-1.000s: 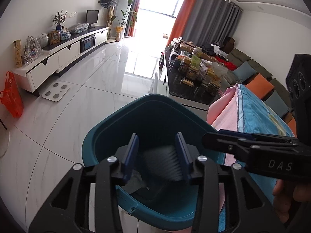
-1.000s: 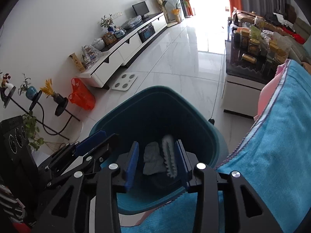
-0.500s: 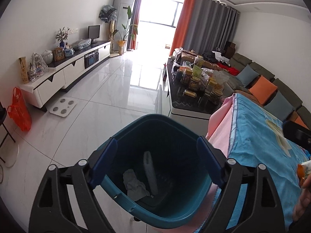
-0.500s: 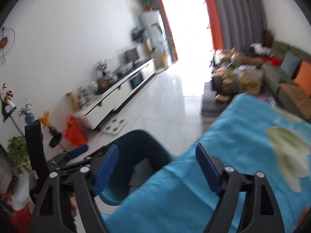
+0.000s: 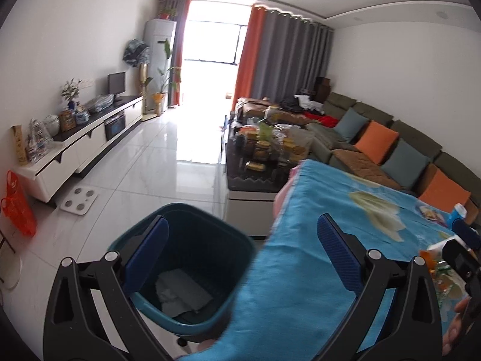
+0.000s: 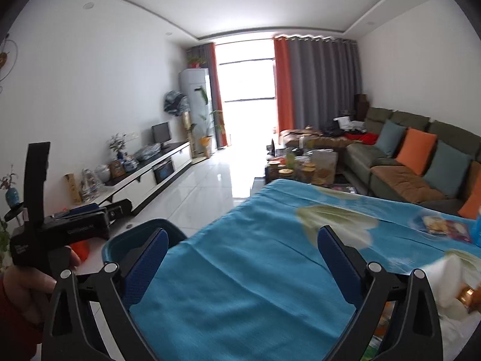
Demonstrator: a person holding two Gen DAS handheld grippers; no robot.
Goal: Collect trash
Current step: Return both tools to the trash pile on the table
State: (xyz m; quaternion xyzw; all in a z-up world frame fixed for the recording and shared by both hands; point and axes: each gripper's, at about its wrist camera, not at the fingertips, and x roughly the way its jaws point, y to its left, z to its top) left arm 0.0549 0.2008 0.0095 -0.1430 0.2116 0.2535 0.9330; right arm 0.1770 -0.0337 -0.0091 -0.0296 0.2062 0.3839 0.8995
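Note:
A teal trash bin (image 5: 192, 240) stands on the floor beside the blue-clothed table (image 5: 324, 225); crumpled grey-white paper (image 5: 183, 296) lies at its bottom. My left gripper (image 5: 240, 255) is open and empty, above the bin's right rim and the table's edge. My right gripper (image 6: 240, 264) is open and empty over the blue tablecloth (image 6: 270, 270); the bin's rim (image 6: 120, 240) shows at its left. White wrappers (image 6: 451, 270) and a snack packet (image 6: 445, 228) lie on the table at the right. The left gripper's body also shows in the right wrist view (image 6: 72, 228).
A coffee table (image 5: 264, 156) crowded with jars stands beyond the blue table. A sofa (image 5: 390, 150) with orange and grey cushions runs along the right. A white TV cabinet (image 5: 81, 147), a floor scale (image 5: 79, 200) and an orange bag (image 5: 18, 204) are at the left.
Both grippers opened, dropping a brush-like piece and paper into the bin. Both then rose and swung right, from over the bin toward the table.

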